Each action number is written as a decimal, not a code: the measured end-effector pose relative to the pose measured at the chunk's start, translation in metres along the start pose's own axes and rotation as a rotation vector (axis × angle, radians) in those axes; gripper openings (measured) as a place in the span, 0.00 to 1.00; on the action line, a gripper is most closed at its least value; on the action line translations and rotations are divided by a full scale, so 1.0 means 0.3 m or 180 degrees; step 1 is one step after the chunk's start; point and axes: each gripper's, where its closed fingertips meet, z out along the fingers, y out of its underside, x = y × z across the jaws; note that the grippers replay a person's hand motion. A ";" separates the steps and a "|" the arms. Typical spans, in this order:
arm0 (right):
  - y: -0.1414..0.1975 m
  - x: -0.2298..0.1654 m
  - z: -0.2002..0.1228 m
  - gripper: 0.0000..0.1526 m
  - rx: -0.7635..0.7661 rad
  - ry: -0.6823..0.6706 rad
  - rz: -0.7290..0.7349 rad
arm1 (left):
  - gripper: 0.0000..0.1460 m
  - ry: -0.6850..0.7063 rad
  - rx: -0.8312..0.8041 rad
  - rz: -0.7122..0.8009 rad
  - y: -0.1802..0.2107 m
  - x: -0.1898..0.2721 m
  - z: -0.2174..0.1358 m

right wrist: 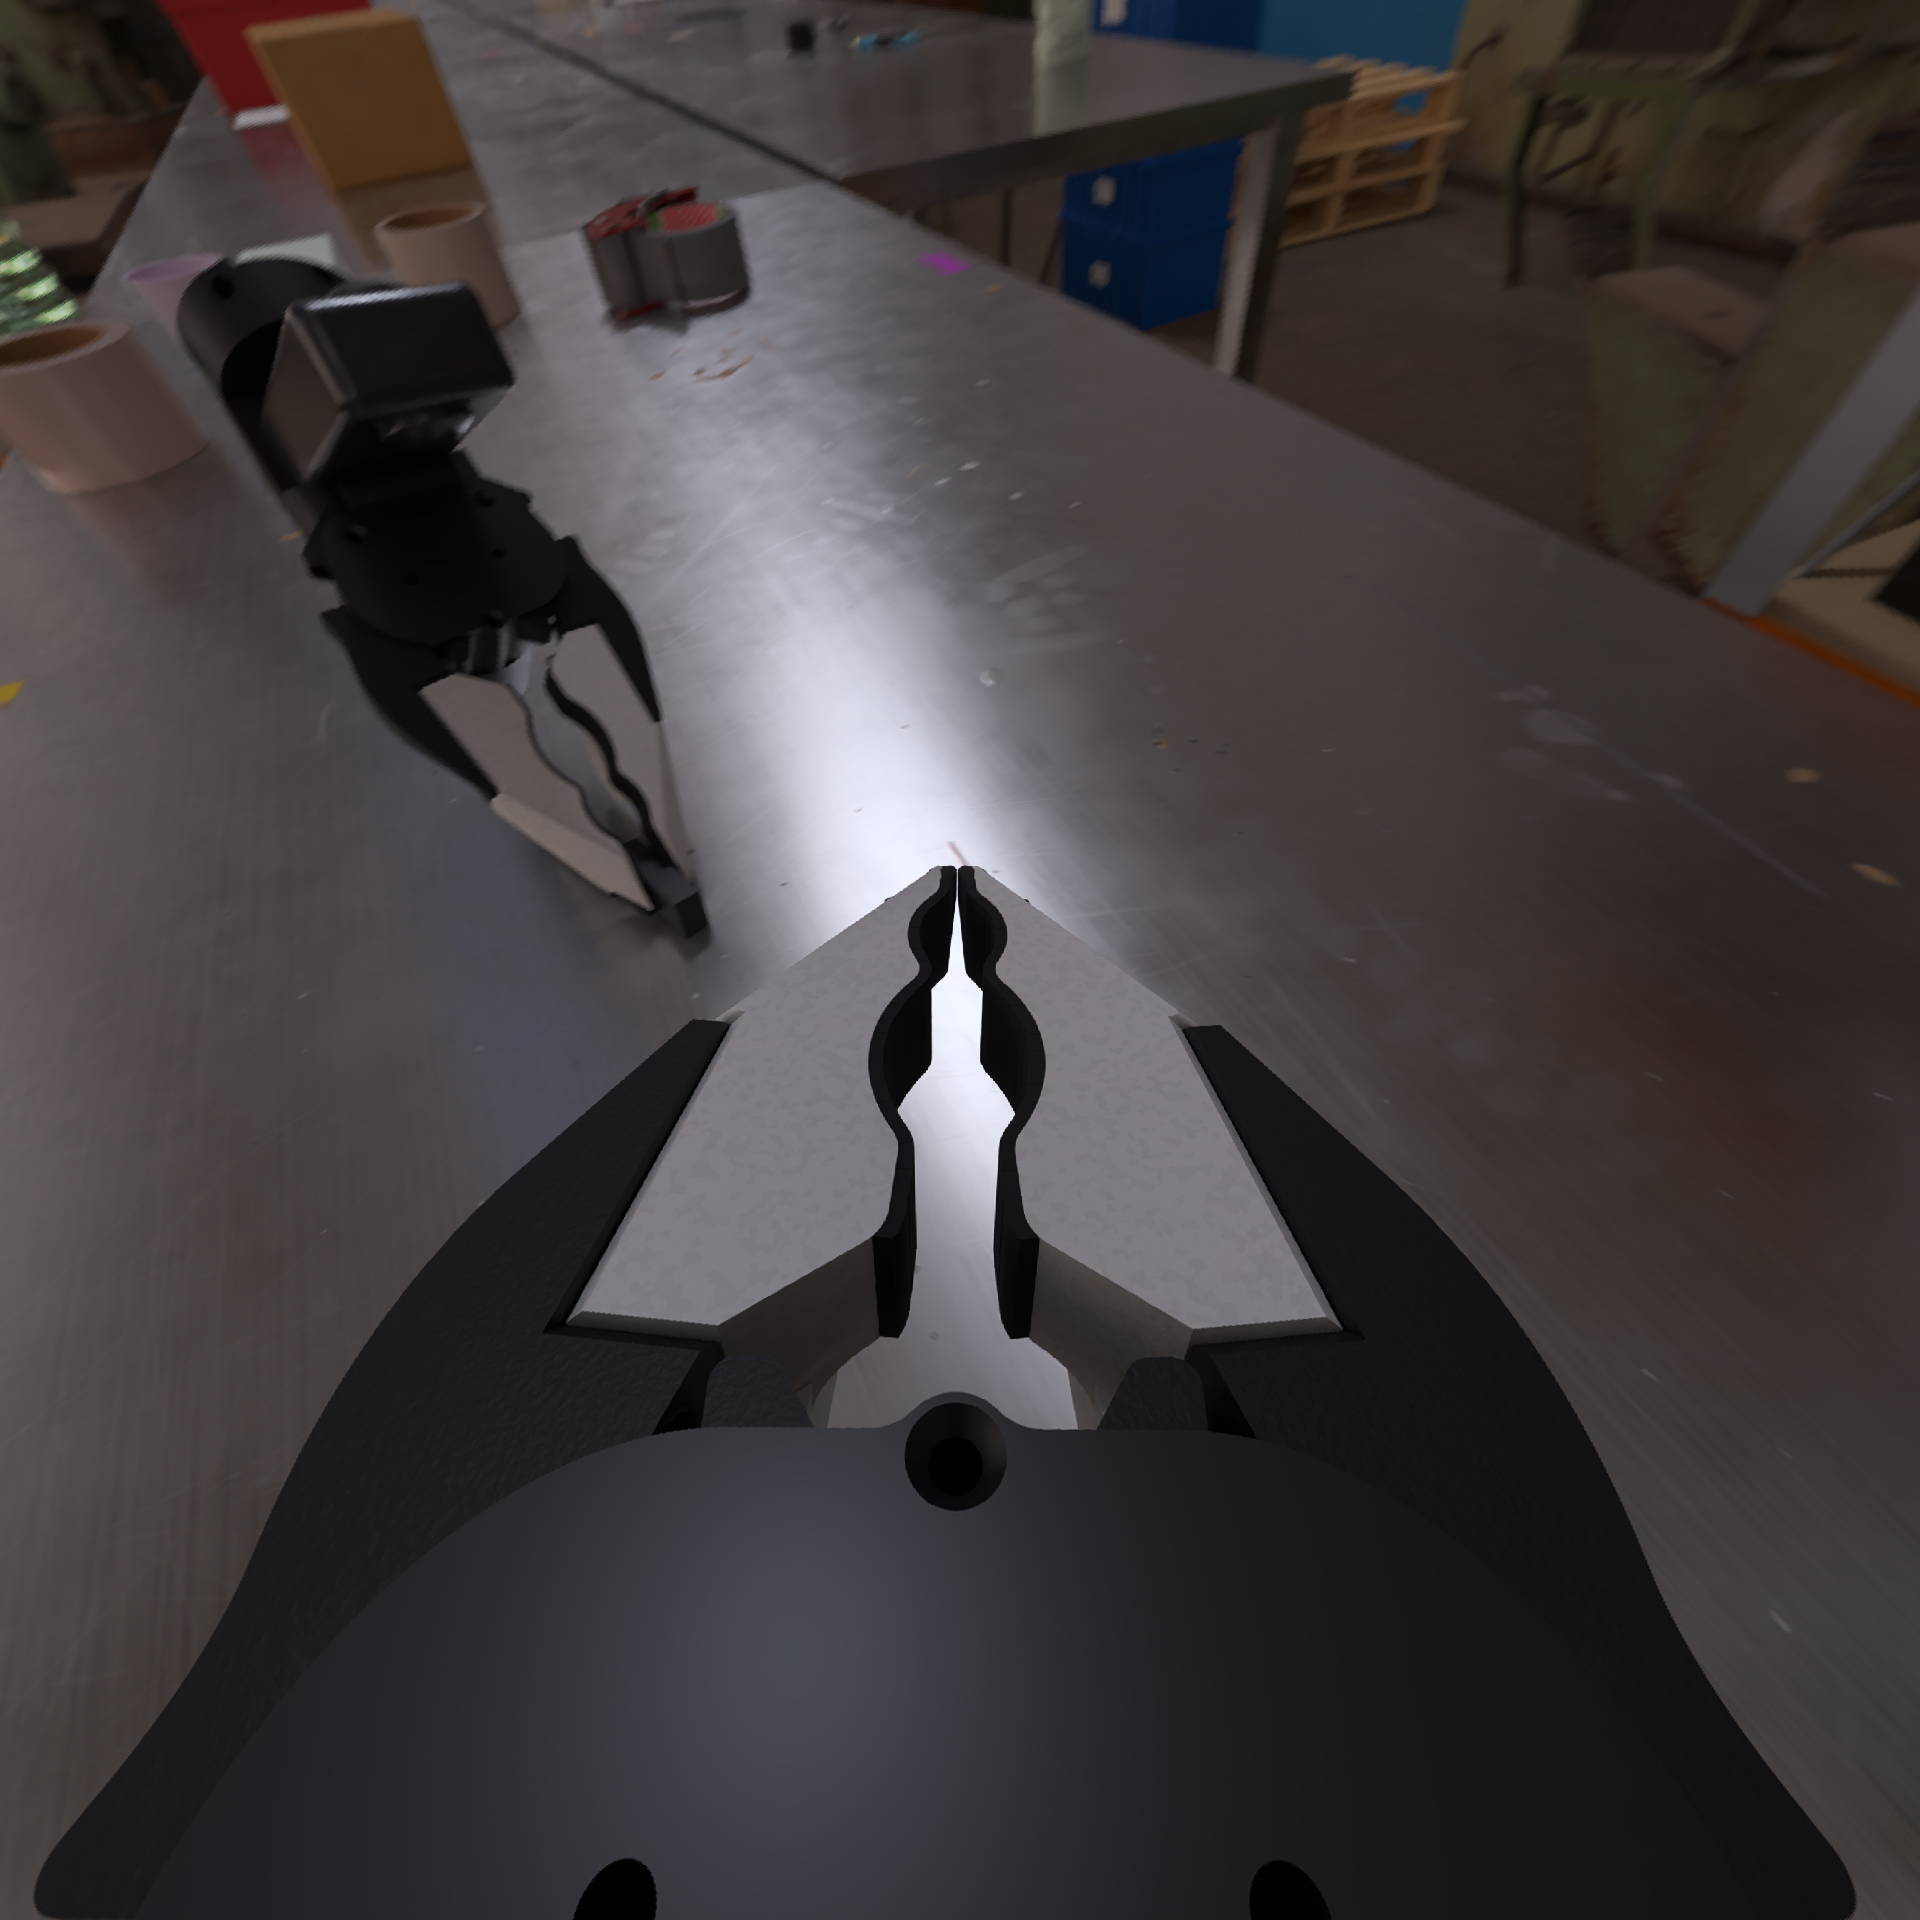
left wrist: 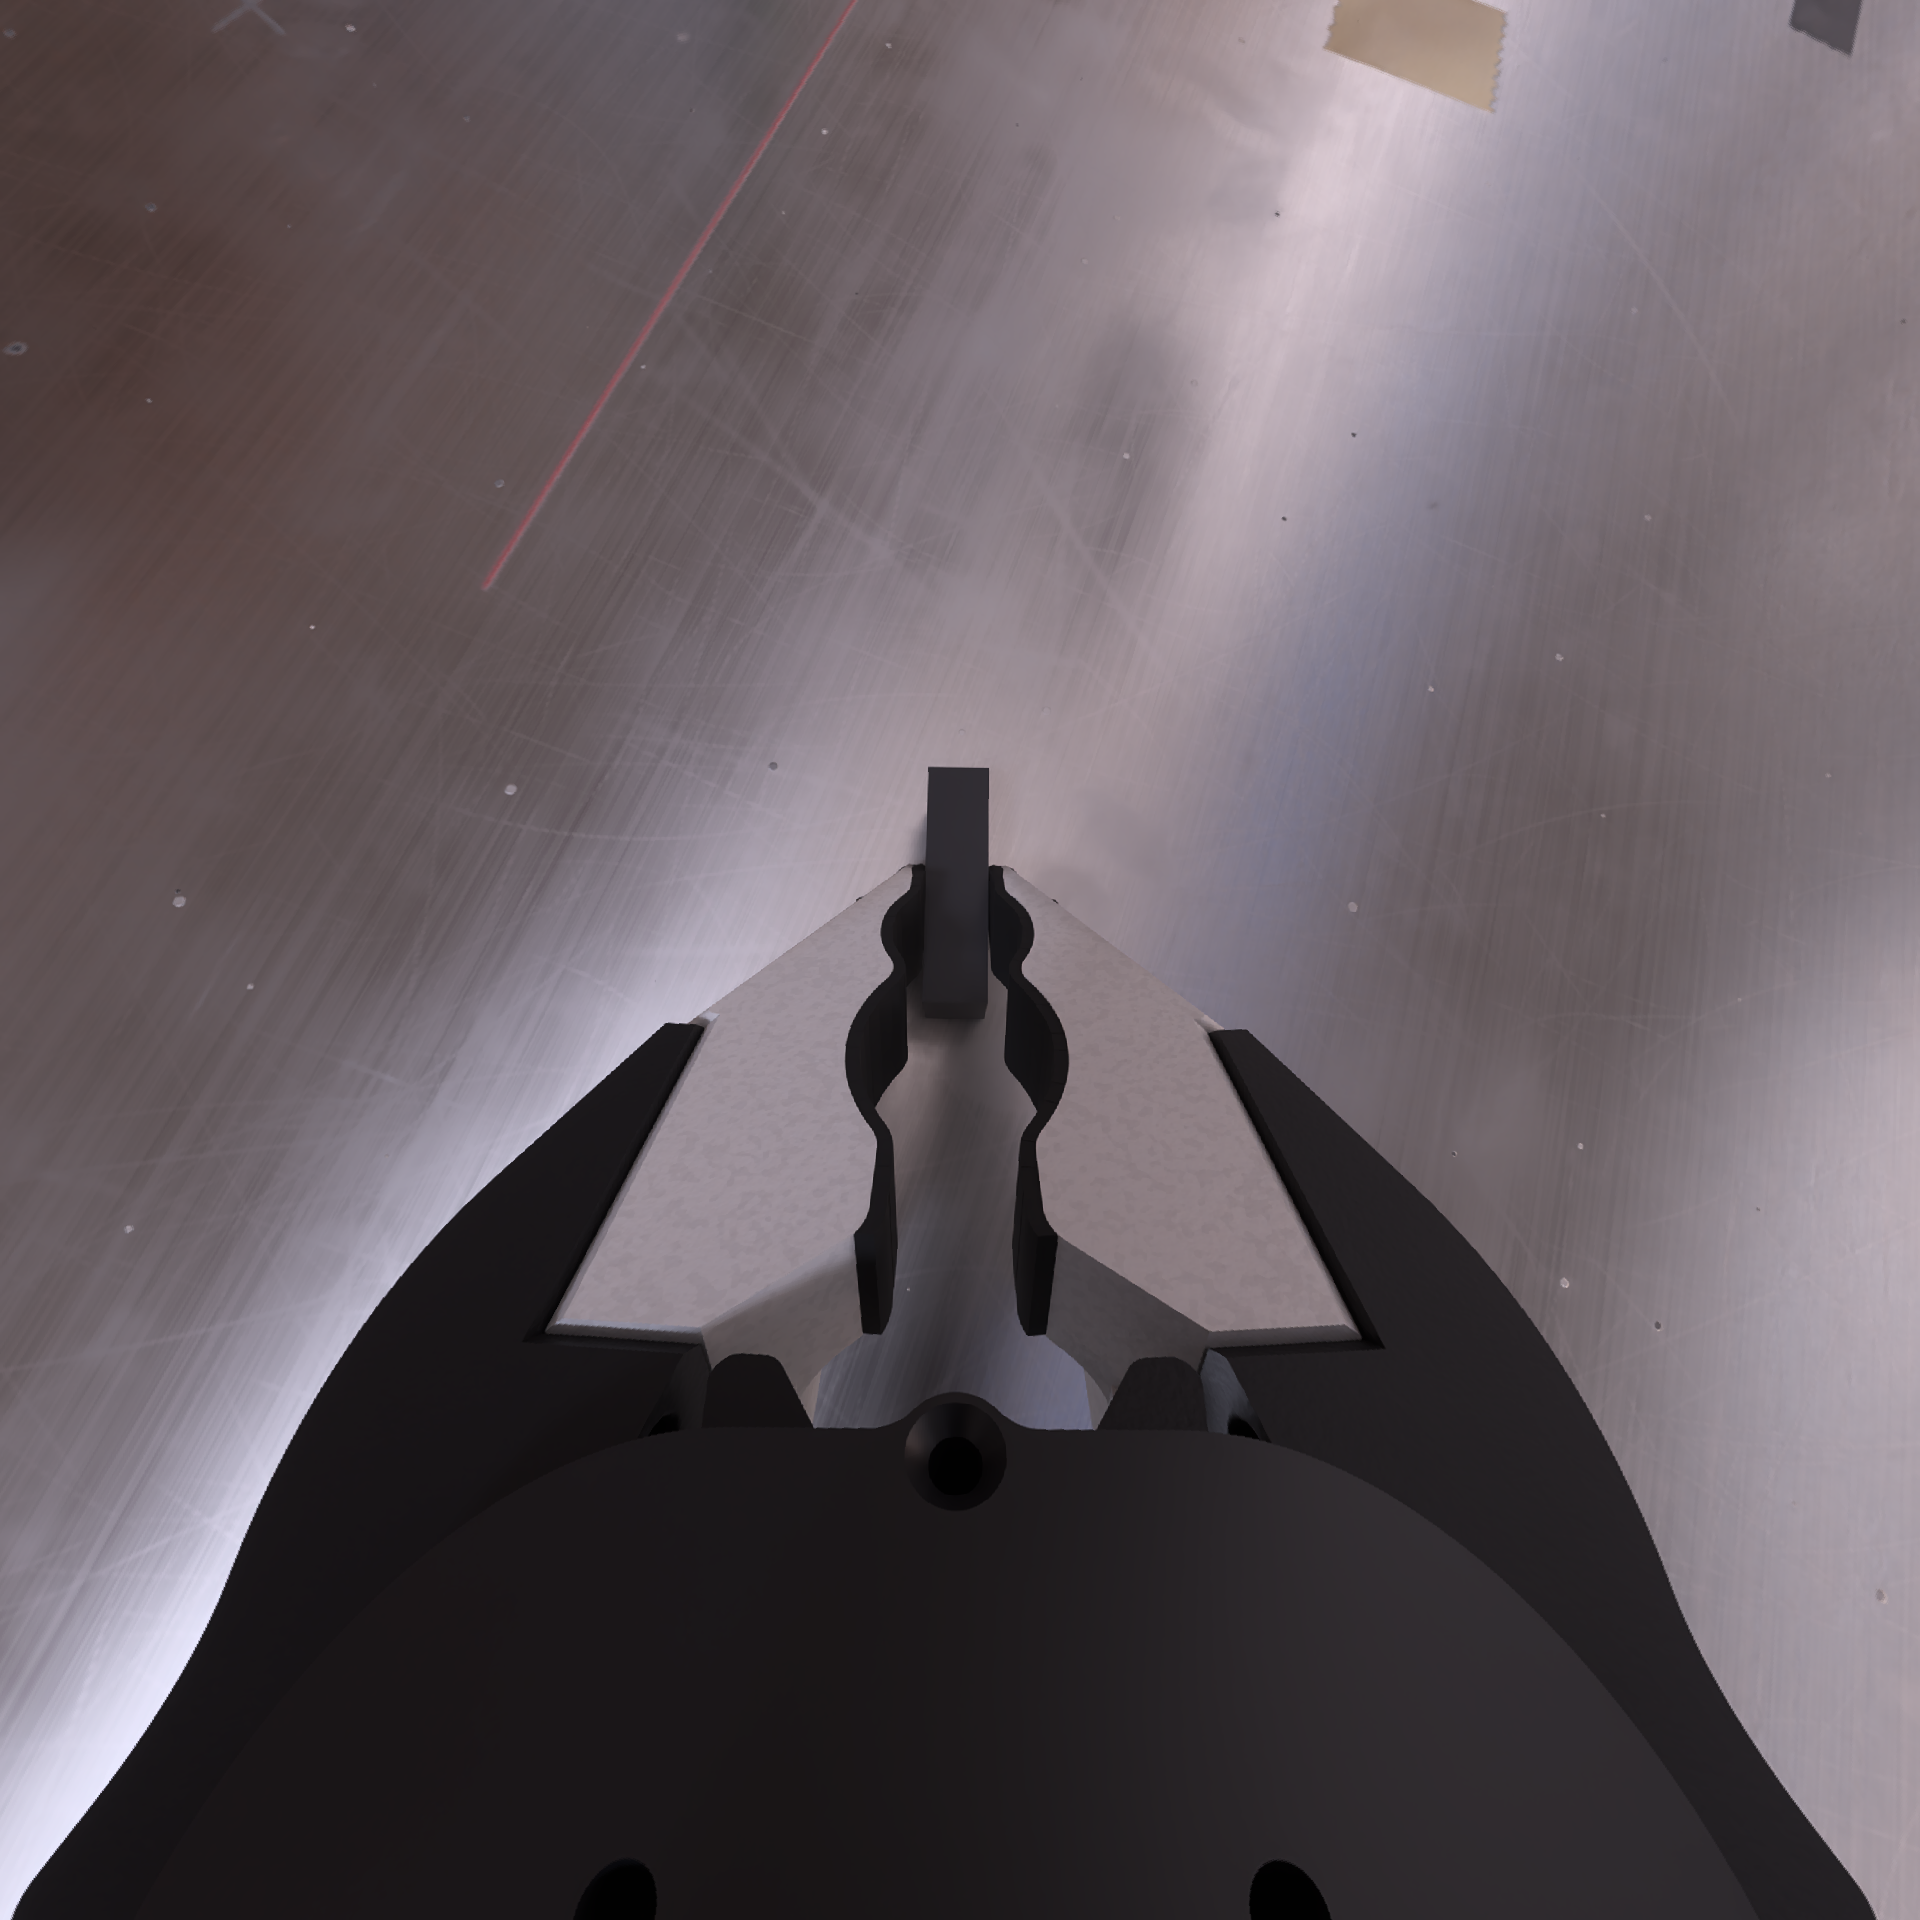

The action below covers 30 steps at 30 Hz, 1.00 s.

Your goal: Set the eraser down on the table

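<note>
Two claws show: the left gripper (left wrist: 956, 873), mid-frame, is clamped on the dark eraser (left wrist: 956, 883) close above the steel table (left wrist: 1351, 727), so lower it flat before letting go, while the right gripper (right wrist: 956, 876) idles, tips together.

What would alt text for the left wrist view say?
The left gripper is shut on a dark, slim eraser that pokes out past its tips, above a scratched metal table. A thin red line crosses the table farther off.
</note>
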 end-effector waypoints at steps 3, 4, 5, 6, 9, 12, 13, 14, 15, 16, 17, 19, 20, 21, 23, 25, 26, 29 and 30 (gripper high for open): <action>-0.012 0.056 -0.058 0.00 0.0161 0.0247 0.0030 | 0.08 0.0008 -0.0001 0.0000 0.000 0.001 0.000; -0.016 0.068 -0.071 0.00 0.0214 0.0305 0.0047 | 0.08 0.0008 -0.0002 0.0001 0.000 0.001 0.000; -0.019 0.076 -0.081 0.00 0.0260 0.0337 0.0063 | 0.08 0.0010 -0.0001 0.0000 0.000 0.001 0.000; -0.022 0.082 -0.088 0.00 0.0289 0.0355 0.0075 | 0.08 0.0016 -0.0001 -0.0006 0.000 0.001 0.000; -0.031 0.086 -0.097 0.00 0.0347 0.0401 0.0064 | 0.08 0.0053 0.0000 -0.0035 0.000 0.002 0.000; -0.029 0.083 -0.091 0.00 0.0320 0.0419 0.0024 | 0.08 0.0069 -0.0002 -0.0055 0.000 0.002 0.000; -0.027 0.081 -0.087 0.00 0.0303 0.0419 0.0012 | 0.08 0.0072 -0.0006 -0.0047 0.000 0.002 0.000; -0.025 0.079 -0.082 0.00 0.0285 0.0413 0.0001 | 0.08 0.0061 -0.0006 -0.0032 0.000 0.003 0.000; -0.022 0.076 -0.077 0.00 0.0267 0.0406 -0.0011 | 0.08 0.0038 -0.0005 -0.0008 0.000 0.003 0.000; -0.020 0.074 -0.072 0.00 0.0249 0.0404 -0.0027 | 0.08 0.0007 -0.0003 0.0025 0.000 0.003 0.000; -0.018 0.072 -0.068 0.00 0.0233 0.0405 -0.0046 | 0.08 -0.0023 -0.0002 0.0061 0.001 0.003 0.000; -0.012 0.069 -0.060 0.00 0.0194 0.0413 -0.0083 | 0.08 -0.0094 0.0005 0.0130 0.000 0.002 0.000; -0.010 0.070 -0.058 0.00 0.0178 0.0422 -0.0096 | 0.08 -0.0132 0.0011 0.0161 -0.001 0.001 -0.001; -0.008 0.069 -0.056 0.00 0.0170 0.0427 -0.0103 | 0.08 -0.0160 0.0013 0.0188 -0.001 0.000 -0.001; -0.006 0.068 -0.053 0.00 0.0162 0.0416 -0.0099 | 0.08 -0.0189 0.0012 0.0205 -0.001 -0.001 -0.001; -0.005 0.067 -0.052 0.00 0.0161 0.0401 -0.0088 | 0.08 -0.0184 0.0011 0.0187 -0.001 -0.003 -0.001; -0.005 0.066 -0.052 0.00 0.0161 0.0396 -0.0083 | 0.08 -0.0178 0.0009 0.0178 -0.001 -0.003 0.000; -0.004 0.064 -0.051 0.00 0.0160 0.0379 -0.0072 | 0.08 -0.0166 0.0008 0.0159 -0.001 -0.005 0.000; -0.003 0.063 -0.050 0.00 0.0154 0.0373 -0.0067 | 0.08 -0.0182 0.0009 0.0143 -0.001 -0.008 0.000</action>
